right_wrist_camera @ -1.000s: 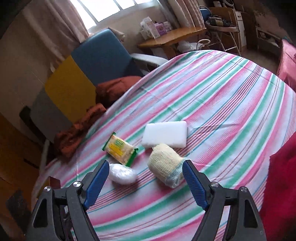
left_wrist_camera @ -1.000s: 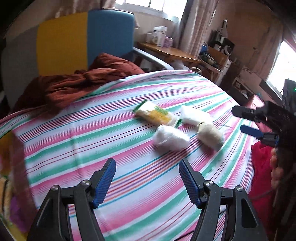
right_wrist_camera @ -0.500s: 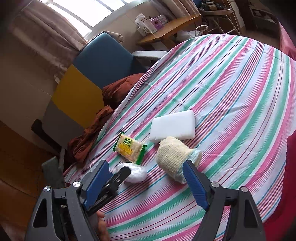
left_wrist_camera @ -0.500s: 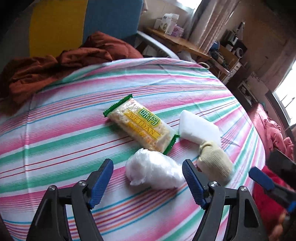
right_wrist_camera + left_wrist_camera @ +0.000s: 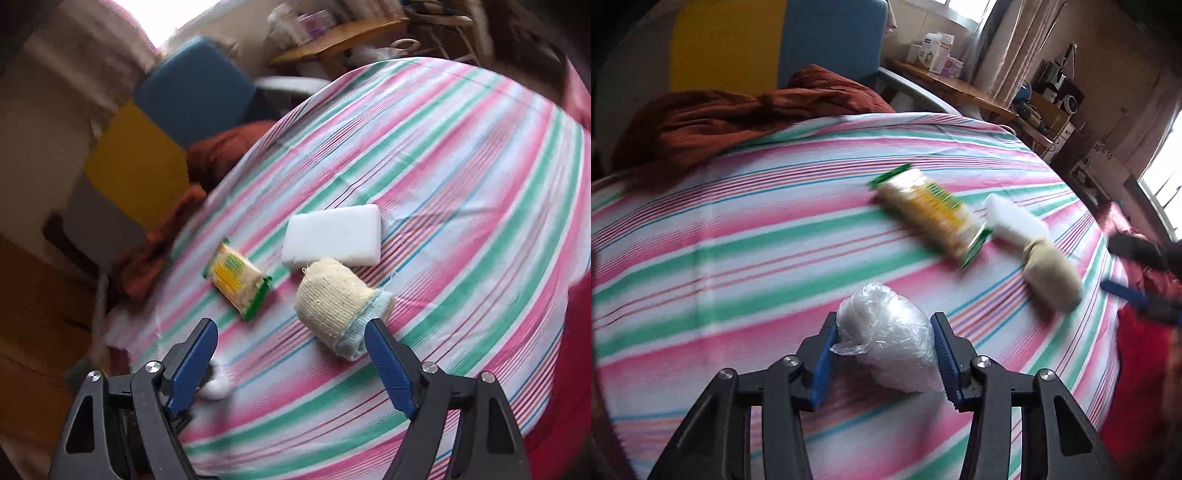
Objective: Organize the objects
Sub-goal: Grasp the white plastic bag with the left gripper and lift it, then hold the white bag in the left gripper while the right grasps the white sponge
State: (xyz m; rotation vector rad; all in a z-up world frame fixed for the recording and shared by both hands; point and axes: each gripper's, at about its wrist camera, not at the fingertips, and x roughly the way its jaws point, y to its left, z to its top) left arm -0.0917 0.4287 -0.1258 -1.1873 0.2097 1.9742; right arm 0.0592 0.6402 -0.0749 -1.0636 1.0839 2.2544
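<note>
Crinkled clear plastic fills the space between the blue pads of the left gripper [image 5: 884, 341]: the jaws are pressed against both sides of the plastic-wrapped bundle [image 5: 886, 347], pinching it over the striped tablecloth [image 5: 738, 236]. Whether the bundle is lifted off the cloth or resting on it cannot be told from this view.

Beyond it, toward the far right, lie the snack packet [image 5: 931, 214] with green ends, the white foam block [image 5: 1015, 221] and the knitted cream roll [image 5: 1052, 273]. The roll's end touches the block; the packet sits just beside both (motion blur softens all three). To the left of the packet the cloth is bare out to the rust-red blanket [image 5: 738, 110] heaped at the table's far edge, against a yellow-and-blue chair [image 5: 775, 44].

The right gripper [image 5: 291, 358] hovers with its jaws spread wide, nothing between them. The roll [image 5: 340, 302] lies just ahead of its right pad, the foam block [image 5: 332, 236] behind the roll and the packet [image 5: 238, 280] to the left. A wide band of bare stripes runs from there to the table's rounded right edge, where red fabric [image 5: 569, 332] begins.
</note>
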